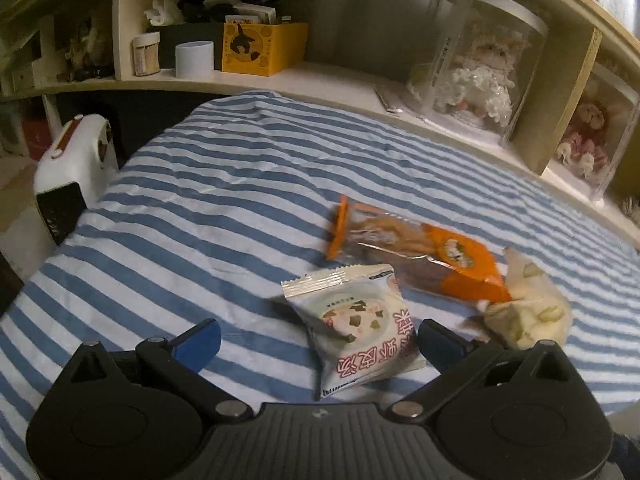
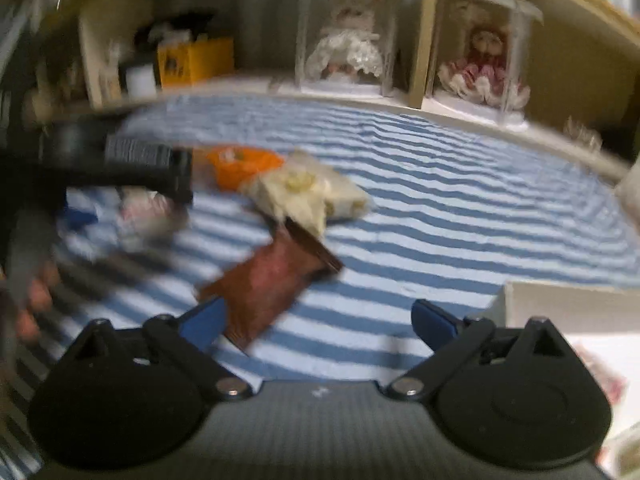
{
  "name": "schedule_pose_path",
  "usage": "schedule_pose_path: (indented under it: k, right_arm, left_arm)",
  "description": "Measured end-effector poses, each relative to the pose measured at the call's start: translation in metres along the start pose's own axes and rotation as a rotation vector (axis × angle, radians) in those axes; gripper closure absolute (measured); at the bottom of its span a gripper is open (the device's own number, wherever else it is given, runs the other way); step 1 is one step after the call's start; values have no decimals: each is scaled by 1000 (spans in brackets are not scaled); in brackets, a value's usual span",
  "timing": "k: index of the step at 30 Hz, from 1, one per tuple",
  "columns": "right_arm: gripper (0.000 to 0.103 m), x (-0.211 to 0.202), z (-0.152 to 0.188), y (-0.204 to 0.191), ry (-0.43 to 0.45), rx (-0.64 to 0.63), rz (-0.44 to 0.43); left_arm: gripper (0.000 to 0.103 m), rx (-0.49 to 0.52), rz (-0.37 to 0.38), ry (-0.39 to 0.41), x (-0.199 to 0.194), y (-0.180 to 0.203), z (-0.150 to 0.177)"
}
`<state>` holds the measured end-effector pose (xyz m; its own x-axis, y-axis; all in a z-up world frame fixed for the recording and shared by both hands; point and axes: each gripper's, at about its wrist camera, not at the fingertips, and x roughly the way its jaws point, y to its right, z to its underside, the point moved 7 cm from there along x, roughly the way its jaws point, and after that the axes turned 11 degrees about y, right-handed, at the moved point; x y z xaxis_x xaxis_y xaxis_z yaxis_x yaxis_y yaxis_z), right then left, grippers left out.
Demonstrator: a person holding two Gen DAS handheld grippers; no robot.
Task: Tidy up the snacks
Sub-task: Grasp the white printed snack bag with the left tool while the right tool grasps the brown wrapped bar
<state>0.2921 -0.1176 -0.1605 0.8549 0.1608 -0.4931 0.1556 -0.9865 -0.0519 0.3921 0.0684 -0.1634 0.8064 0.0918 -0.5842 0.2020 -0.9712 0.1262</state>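
Observation:
Snacks lie on a blue-and-white striped cloth (image 1: 208, 208). In the left wrist view a white snack packet with red characters (image 1: 360, 324) lies between the fingers of my open left gripper (image 1: 318, 340). Behind it lie an orange-and-clear packet (image 1: 420, 252) and a pale yellow packet (image 1: 528, 312). In the blurred right wrist view a brown packet (image 2: 272, 284) lies just ahead of my open right gripper (image 2: 316, 320), by its left finger. The pale yellow packet (image 2: 308, 192) and orange packet (image 2: 240, 164) lie beyond. The left gripper's body (image 2: 132, 160) shows at left.
A white box (image 2: 568, 304) with blurred items inside stands at the right of the right wrist view. A shelf behind the cloth holds a yellow box (image 1: 260, 48), a white cup (image 1: 195, 59) and dolls in clear cases (image 1: 480, 68). A white appliance (image 1: 72, 160) stands at left.

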Motion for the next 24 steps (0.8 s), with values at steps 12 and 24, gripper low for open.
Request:
schedule_pose_path:
  k: [12,24]
  right_arm:
    - [17,44,-6,-11,-27,335,101]
    - [31,29,7,-9,-90,30,59]
  left_arm:
    - [0,-64,30,-87,1,-10,3]
    - [0,24,-100,-132,-6,-27,14]
